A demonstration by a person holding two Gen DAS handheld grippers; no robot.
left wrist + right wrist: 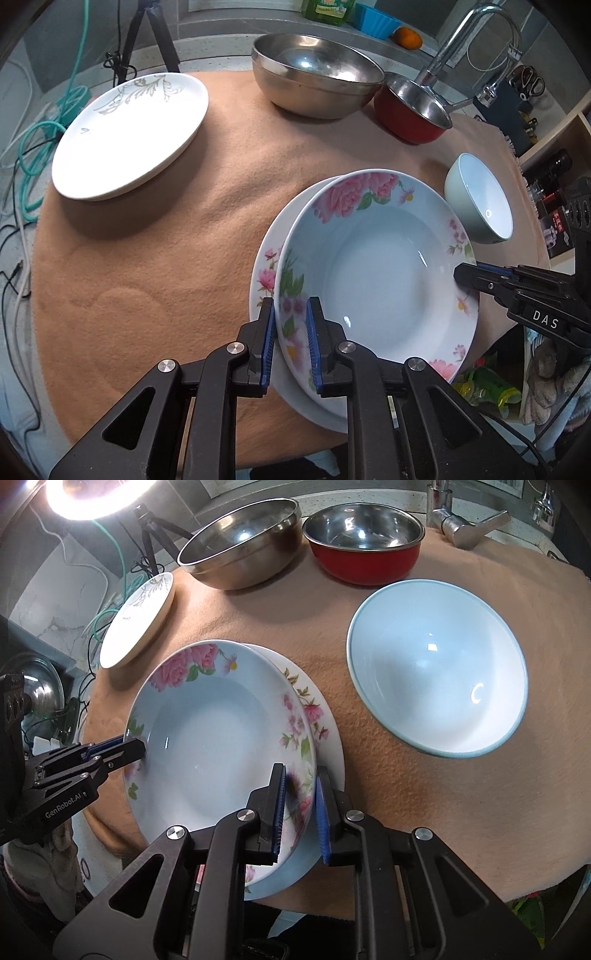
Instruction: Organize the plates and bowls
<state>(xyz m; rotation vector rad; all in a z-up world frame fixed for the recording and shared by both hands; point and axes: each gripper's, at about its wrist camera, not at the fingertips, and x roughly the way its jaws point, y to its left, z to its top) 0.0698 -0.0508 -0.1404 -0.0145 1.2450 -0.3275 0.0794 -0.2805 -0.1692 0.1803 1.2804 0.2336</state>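
Nearest your hands, at the front edge of the tan cloth [155, 240], a flowered deep plate [380, 273] sits on top of a second flowered plate [264, 266], shifted a little off its centre. Your left gripper [291, 343] straddles the top plate's near-left rim: one blue pad stands outside the rim and one inside, set narrow, with a thin gap showing on each side so they do not seem to press. Your right gripper [300, 812] straddles the opposite rim the same way, fingers narrow, rim between the pads with a sliver of space; whether either pad grazes the china you cannot tell. Each gripper shows in the other's view at the far rim.

Just beyond the stack, toward your right, a pale blue bowl [437, 664] stands upright on the cloth, apart from the plates. Toward your left, well apart, lies a white plate with a grey leaf pattern [129, 136]. Farther back, a large steel bowl [317, 74] and a red bowl with a steel inside [365, 542] stand side by side, close together. Behind them rises a chrome tap [476, 48].
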